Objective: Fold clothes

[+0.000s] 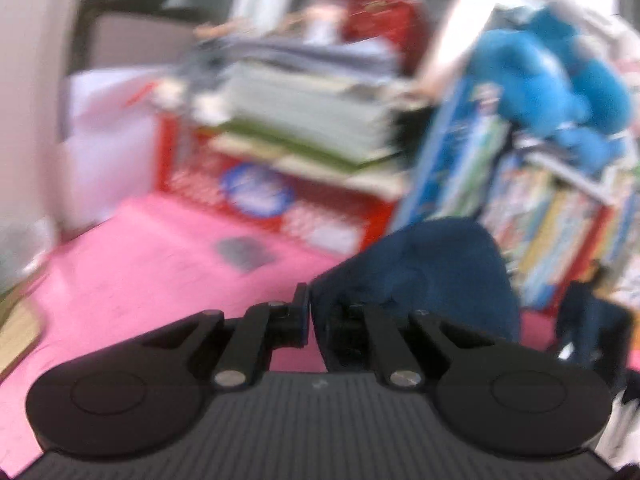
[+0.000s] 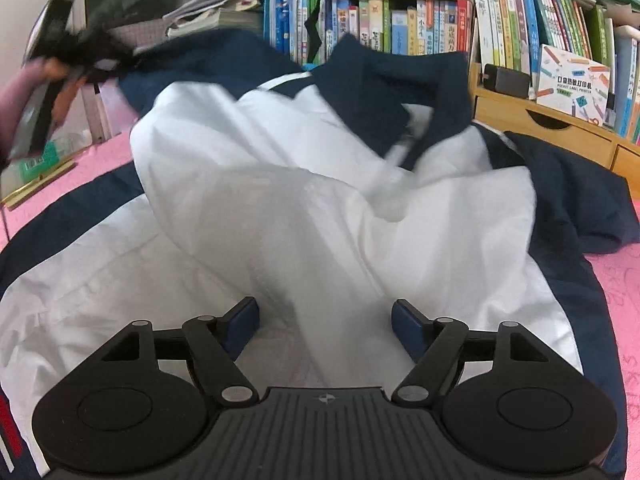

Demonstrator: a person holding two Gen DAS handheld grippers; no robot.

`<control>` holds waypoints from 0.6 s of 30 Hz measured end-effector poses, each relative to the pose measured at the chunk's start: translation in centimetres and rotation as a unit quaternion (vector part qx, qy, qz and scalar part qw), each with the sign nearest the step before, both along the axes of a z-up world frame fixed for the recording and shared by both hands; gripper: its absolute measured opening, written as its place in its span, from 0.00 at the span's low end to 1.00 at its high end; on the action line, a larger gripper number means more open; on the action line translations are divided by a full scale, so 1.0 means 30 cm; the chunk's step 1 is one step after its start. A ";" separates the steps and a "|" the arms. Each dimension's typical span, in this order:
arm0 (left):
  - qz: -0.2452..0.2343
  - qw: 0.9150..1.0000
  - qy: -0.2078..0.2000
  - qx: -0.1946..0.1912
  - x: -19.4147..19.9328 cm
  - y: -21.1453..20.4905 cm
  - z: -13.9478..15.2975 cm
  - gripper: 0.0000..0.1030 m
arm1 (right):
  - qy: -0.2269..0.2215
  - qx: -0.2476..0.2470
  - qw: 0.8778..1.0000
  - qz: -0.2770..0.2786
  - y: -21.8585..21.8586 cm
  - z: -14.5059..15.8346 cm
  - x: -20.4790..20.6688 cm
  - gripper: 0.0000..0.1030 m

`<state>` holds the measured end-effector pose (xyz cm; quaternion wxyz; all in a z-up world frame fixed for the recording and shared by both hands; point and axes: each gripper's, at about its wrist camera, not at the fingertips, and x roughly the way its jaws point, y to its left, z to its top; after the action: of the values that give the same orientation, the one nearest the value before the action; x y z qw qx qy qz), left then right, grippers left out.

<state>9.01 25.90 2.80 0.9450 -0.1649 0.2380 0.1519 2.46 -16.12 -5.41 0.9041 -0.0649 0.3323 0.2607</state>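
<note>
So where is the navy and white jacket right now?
In the right wrist view the navy and white jacket lies crumpled on the pink cover before the bookshelf, under the open right gripper; the left gripper lifts its navy sleeve.

The garment (image 2: 320, 200) is mostly white, with navy blue on its collar, sleeves and side bands, and a small red and white stripe at its lower left edge. It lies on a pink cover (image 2: 616, 280) with a faint tone-on-tone print. The right gripper (image 2: 325, 316) is black with 2 dark blue finger pads (image 2: 242, 322). The left gripper (image 1: 310, 320) is black too, with navy cloth at its tips. The bookshelf (image 2: 540, 120) is light wood; its book spines are blue, green, white and red. The plush toy (image 1: 560, 68) is bright blue.
</note>
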 end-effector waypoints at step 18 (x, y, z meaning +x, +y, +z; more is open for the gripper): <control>0.000 0.998 0.055 -0.003 -0.030 0.122 -0.203 0.17 | -0.061 0.123 0.981 0.138 -0.229 0.310 0.136 0.86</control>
<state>8.11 29.55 -3.30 0.9299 -0.1593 0.2906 0.1597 6.53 -22.98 3.88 0.8790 -0.0140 0.2297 0.4177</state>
